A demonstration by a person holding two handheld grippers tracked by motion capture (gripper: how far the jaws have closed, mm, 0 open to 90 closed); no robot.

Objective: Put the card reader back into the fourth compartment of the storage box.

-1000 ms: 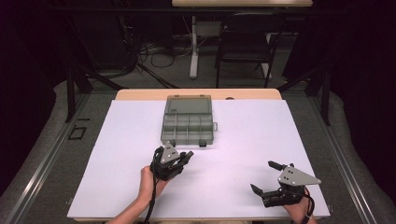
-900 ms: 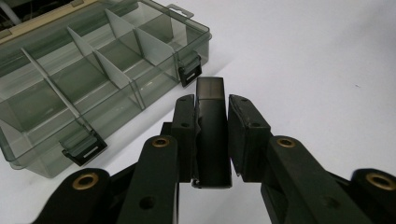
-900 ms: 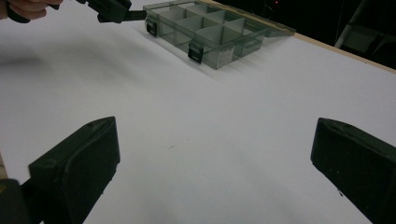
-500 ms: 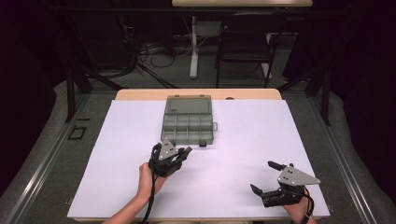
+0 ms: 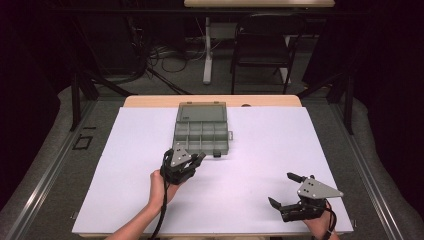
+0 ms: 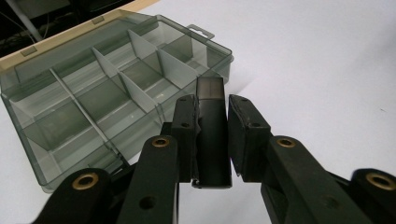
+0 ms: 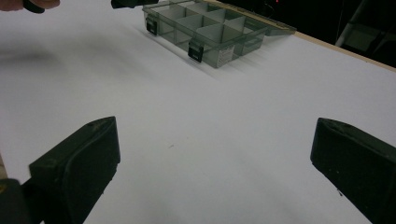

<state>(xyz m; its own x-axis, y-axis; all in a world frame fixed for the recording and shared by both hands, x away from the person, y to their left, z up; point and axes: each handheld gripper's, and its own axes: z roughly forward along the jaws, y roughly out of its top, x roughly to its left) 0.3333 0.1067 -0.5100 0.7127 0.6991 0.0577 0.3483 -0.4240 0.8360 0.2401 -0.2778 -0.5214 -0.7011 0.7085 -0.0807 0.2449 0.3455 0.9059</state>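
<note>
A smoky clear organiser box (image 5: 202,131) lies open at the far middle of the white table, its divided compartments (image 6: 93,93) looking empty. My left gripper (image 5: 197,157) hovers just in front of the box's near left corner. It is shut on a short black bar (image 6: 212,140), which points at the box's front wall. The right gripper (image 5: 281,189) rests low near the table's front right edge. Its jaws stand wide open over bare white surface (image 7: 215,135), holding nothing. Two black latches (image 7: 195,50) sit on the box's front wall.
The box's lid (image 5: 202,111) lies folded back toward the tan far edge of the table (image 5: 150,101). A dark chair (image 5: 262,45) and cables stand on the floor beyond. The white sheet (image 5: 300,145) spreads wide on both sides of the box.
My left gripper has edged slightly forward toward the box with the black bar still in it. The right gripper has stayed put.
</note>
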